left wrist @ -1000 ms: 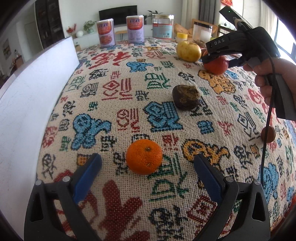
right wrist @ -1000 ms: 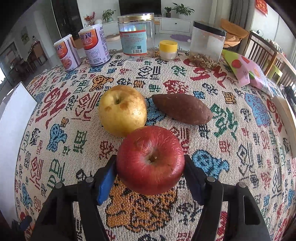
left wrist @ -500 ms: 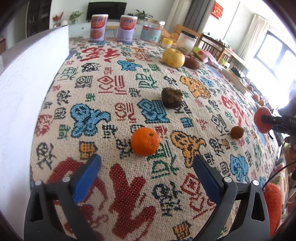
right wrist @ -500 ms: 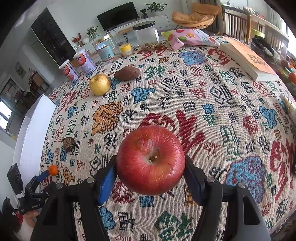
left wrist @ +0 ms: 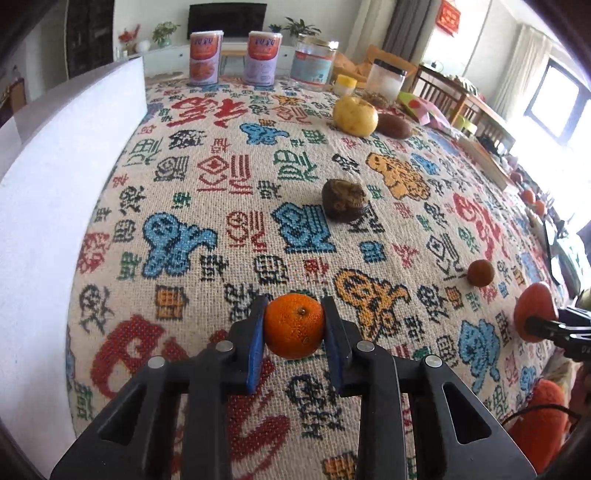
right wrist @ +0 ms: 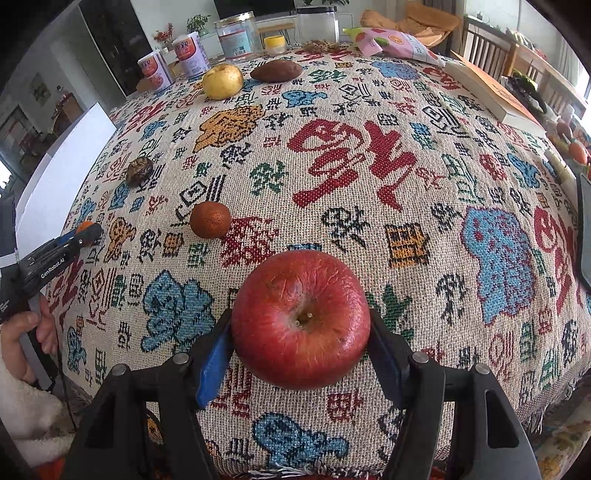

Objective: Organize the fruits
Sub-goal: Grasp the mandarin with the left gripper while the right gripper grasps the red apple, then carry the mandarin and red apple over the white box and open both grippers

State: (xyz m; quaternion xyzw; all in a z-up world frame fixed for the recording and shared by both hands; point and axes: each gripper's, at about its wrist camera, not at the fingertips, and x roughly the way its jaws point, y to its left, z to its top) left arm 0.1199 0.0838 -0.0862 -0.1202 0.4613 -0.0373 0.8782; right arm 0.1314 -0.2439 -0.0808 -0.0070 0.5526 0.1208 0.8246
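- 2 grippers: left gripper (left wrist: 294, 325), right gripper (right wrist: 301, 332)
- 1 red apple (right wrist: 301, 319)
- 1 yellow apple (left wrist: 355, 115)
- 1 tangerine (left wrist: 294, 326)
- 1 small brownish-orange fruit (right wrist: 210, 220)
- 1 dark wrinkled fruit (left wrist: 344, 200)
- 1 sweet potato (right wrist: 276, 71)
- 2 labelled cans (left wrist: 206, 56)
- 2 clear jars (right wrist: 236, 35)
- 1 book (right wrist: 491, 92)
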